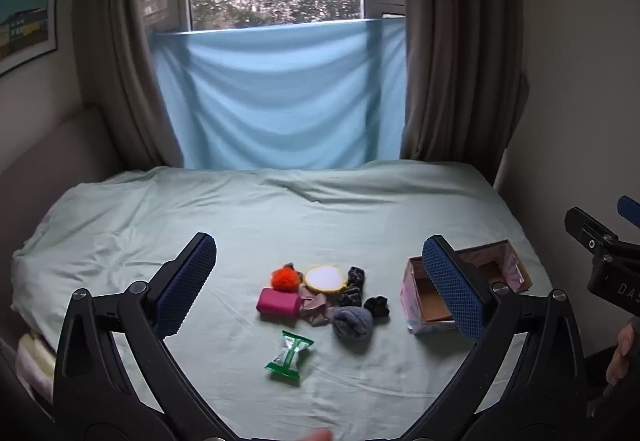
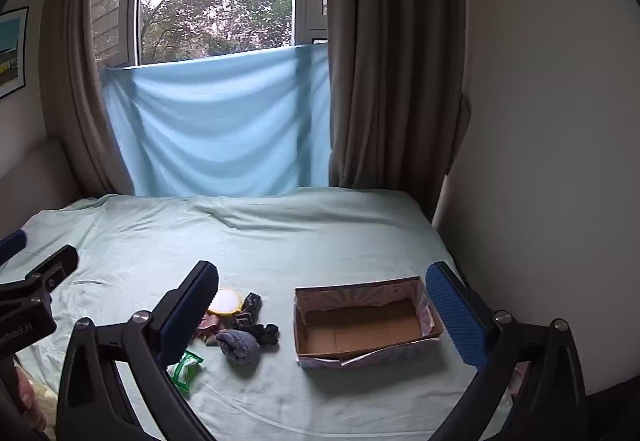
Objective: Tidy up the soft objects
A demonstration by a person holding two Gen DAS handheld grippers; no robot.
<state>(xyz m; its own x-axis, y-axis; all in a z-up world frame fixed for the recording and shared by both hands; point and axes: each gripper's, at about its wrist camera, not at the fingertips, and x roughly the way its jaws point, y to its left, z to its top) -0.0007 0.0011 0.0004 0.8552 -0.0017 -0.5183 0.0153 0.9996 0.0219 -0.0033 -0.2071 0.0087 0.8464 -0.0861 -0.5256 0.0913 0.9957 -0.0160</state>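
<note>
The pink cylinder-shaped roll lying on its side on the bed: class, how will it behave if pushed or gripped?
The pink cylinder-shaped roll lies on its side, so a nudge may roll it. It looks like soft fabric, so it probably squashes when gripped. The rumpled pale green bedsheet should slow it.

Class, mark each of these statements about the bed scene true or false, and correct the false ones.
1. The cardboard box is empty. True.
2. The green packet lies inside the box. False: it lies on the bed sheet, nearer the camera than the pile.
3. The left gripper is open and holds nothing. True.
4. The right gripper is shut on the grey sock ball. False: it is open, and the sock ball lies on the sheet.
5. The pink roll sits beside the orange pompom. True.
</note>
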